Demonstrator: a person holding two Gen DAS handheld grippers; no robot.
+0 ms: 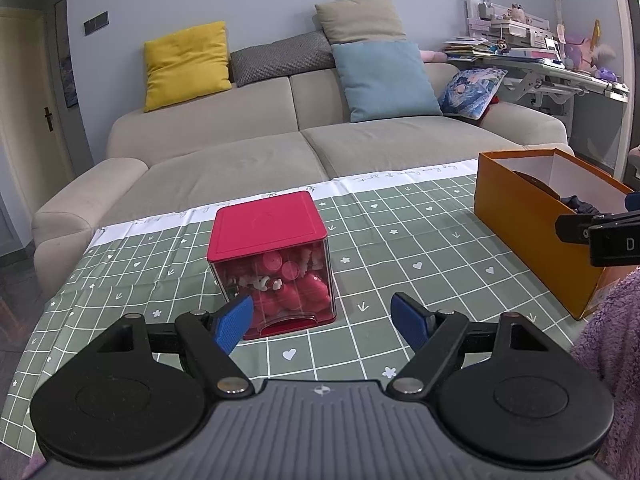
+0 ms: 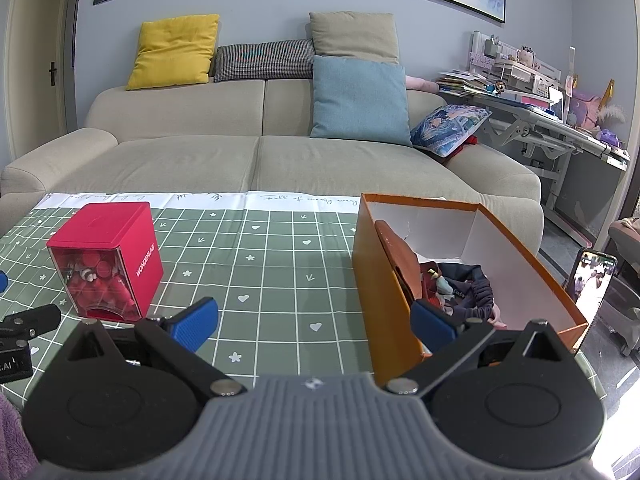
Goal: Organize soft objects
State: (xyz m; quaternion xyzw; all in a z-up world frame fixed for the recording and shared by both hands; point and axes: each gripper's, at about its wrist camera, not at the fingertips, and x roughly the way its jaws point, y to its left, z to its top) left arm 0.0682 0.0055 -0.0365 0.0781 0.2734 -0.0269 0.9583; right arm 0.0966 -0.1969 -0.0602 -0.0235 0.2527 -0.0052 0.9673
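Observation:
An orange cardboard box [image 2: 384, 280] stands on the right of the table, white inside, with a heap of soft cloth items [image 2: 460, 292] in it: dark blue, red and pale pieces. In the left wrist view the same orange box [image 1: 520, 224] sits at the far right. My right gripper [image 2: 316, 320] is open, its left pad over the tablecloth and its right pad over the box's near end, nothing between them. My left gripper [image 1: 322, 320] is open and empty, just in front of a red cube container [image 1: 272, 256] with a clear front.
The red cube [image 2: 108, 264] stands on the left of the green checked tablecloth [image 2: 260, 280]. A phone [image 2: 590, 280] leans upright right of the box. A beige sofa [image 2: 260, 160] with cushions lies beyond the table. A fuzzy purple sleeve [image 1: 612, 340] shows at the right edge.

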